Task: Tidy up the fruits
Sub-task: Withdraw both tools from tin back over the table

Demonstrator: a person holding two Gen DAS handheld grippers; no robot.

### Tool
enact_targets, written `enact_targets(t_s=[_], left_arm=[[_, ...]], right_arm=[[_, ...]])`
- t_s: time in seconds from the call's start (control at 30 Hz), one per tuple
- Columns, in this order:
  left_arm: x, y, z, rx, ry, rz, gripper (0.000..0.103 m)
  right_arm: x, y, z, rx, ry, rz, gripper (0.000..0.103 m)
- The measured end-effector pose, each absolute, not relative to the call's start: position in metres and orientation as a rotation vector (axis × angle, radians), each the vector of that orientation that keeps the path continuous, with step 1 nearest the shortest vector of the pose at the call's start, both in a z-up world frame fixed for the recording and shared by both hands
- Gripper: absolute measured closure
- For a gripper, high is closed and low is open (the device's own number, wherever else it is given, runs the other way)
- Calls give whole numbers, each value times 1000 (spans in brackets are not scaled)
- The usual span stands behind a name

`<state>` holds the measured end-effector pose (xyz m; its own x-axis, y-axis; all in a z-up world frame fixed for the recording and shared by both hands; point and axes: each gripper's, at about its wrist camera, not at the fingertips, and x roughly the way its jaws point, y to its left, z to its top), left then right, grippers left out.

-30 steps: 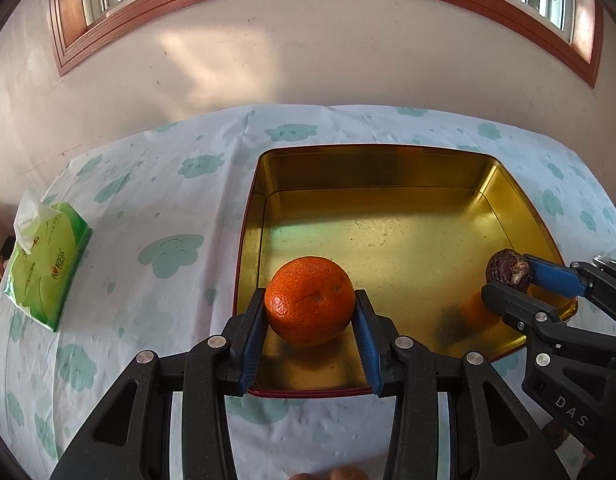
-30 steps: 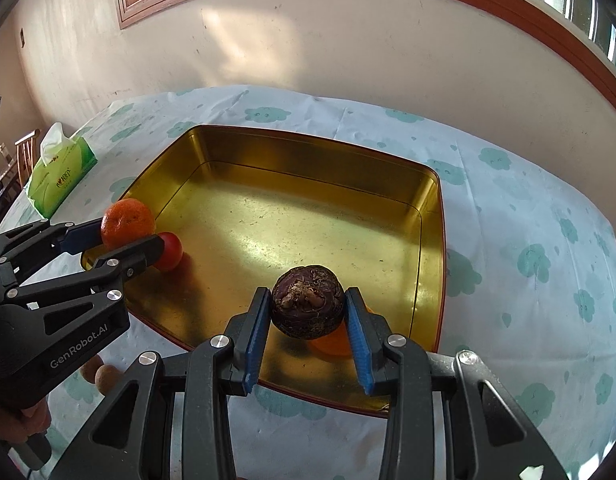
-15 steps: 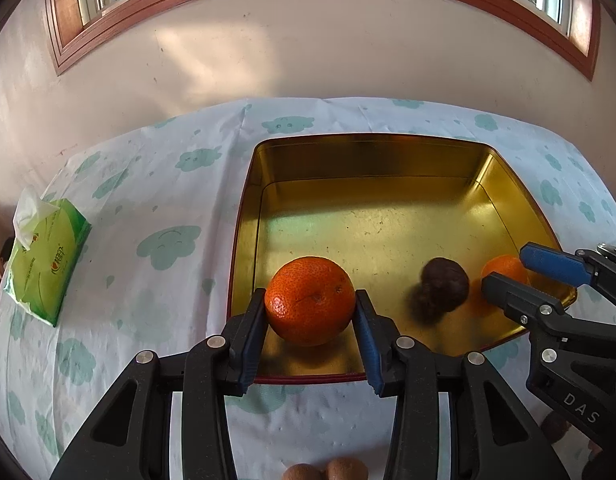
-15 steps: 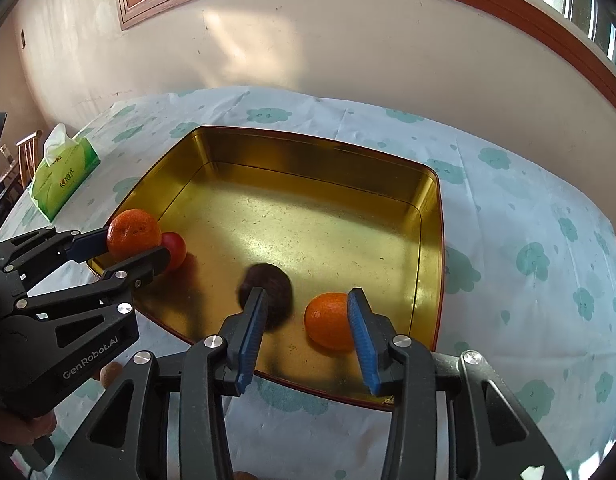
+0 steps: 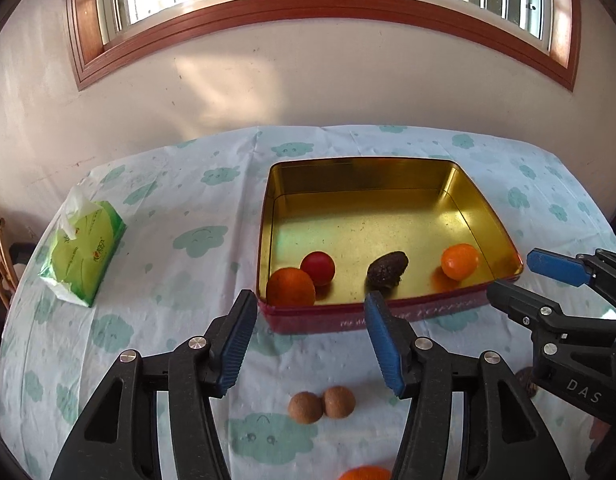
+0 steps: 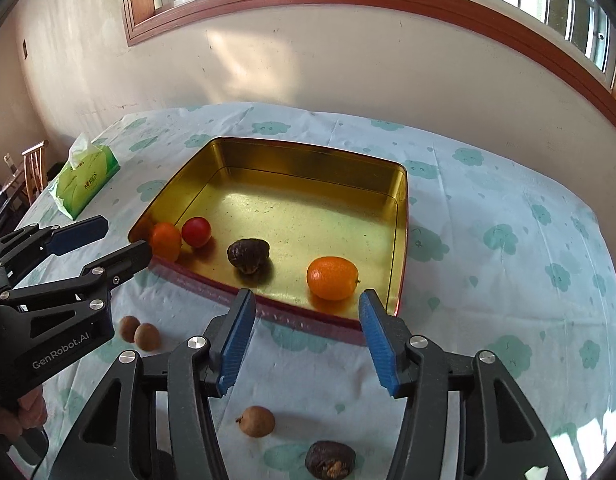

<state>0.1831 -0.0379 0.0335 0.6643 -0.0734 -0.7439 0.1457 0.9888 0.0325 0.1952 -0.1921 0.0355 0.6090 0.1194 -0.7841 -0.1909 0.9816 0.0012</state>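
Orange (image 5: 290,287) dropped into gold tin (image 5: 392,176) — dimpled, bright; both hand-held grippers just opened, empty.

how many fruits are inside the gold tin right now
4: an orange in the near left corner, a red fruit touching it, a dark wrinkled fruit mid-front, and a small orange near the right wall. None looks hidden.

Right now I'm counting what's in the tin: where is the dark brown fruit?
The dark brown fruit lies inside the gold tin near its front wall, between the red fruit and the lone orange.
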Motion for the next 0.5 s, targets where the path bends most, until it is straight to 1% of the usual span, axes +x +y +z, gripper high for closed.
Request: enact_targets(t_s=[0.23, 0.5], left_arm=[[120, -22, 34, 86, 839, -100, 45], [57, -8, 5, 77, 887, -70, 45]], right_arm=[[135, -203, 37, -72, 894, 174, 52], [73, -212, 15, -42, 935, 162, 52]])
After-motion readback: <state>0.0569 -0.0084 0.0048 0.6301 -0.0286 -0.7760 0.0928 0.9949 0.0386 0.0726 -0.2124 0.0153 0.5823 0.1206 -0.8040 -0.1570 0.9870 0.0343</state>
